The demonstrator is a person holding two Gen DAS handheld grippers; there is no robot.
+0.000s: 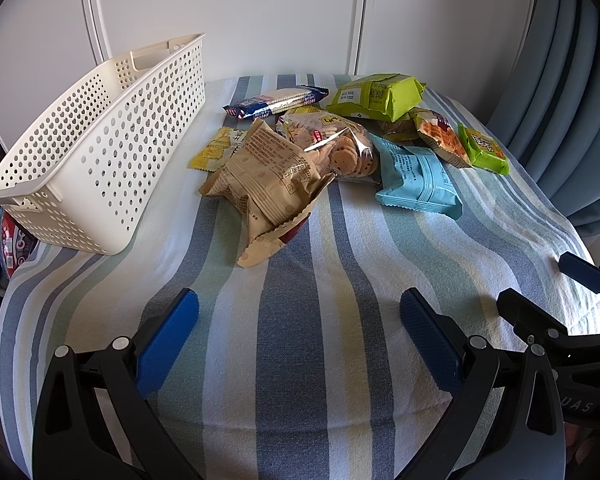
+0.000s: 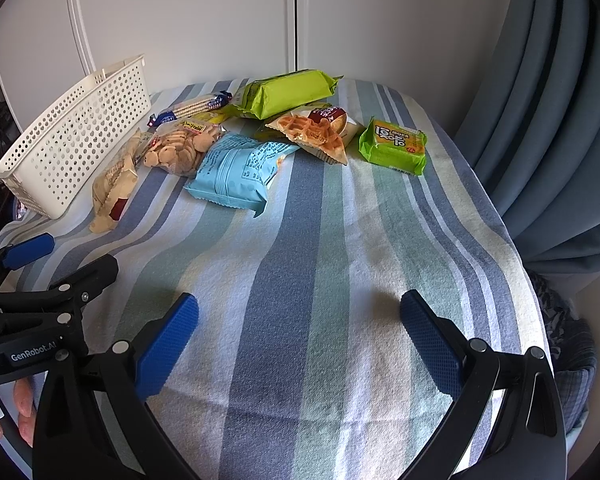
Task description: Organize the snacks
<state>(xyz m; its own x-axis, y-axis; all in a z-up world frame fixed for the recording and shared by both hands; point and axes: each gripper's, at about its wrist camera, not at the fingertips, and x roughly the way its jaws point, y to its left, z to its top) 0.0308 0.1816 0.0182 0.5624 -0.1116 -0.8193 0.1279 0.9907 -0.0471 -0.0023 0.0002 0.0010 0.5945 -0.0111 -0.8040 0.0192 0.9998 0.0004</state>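
We hold our left gripper (image 1: 299,334) and right gripper (image 2: 299,334) low over a striped cloth (image 2: 300,280), both with jaws spread and empty. No snack is picked up yet; sorting seems about to begin. The snack packets lie heaped at the far side, the tan packet (image 1: 260,184) nearest the white basket (image 1: 100,152) on the left. Next we likely reach forward. Bare cloth lies between; the table drops off at right.

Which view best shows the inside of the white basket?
The left wrist view: the basket is close, and part of its inner wall shows. The right wrist view shows it smaller, at the left edge, mostly its outer perforated wall.
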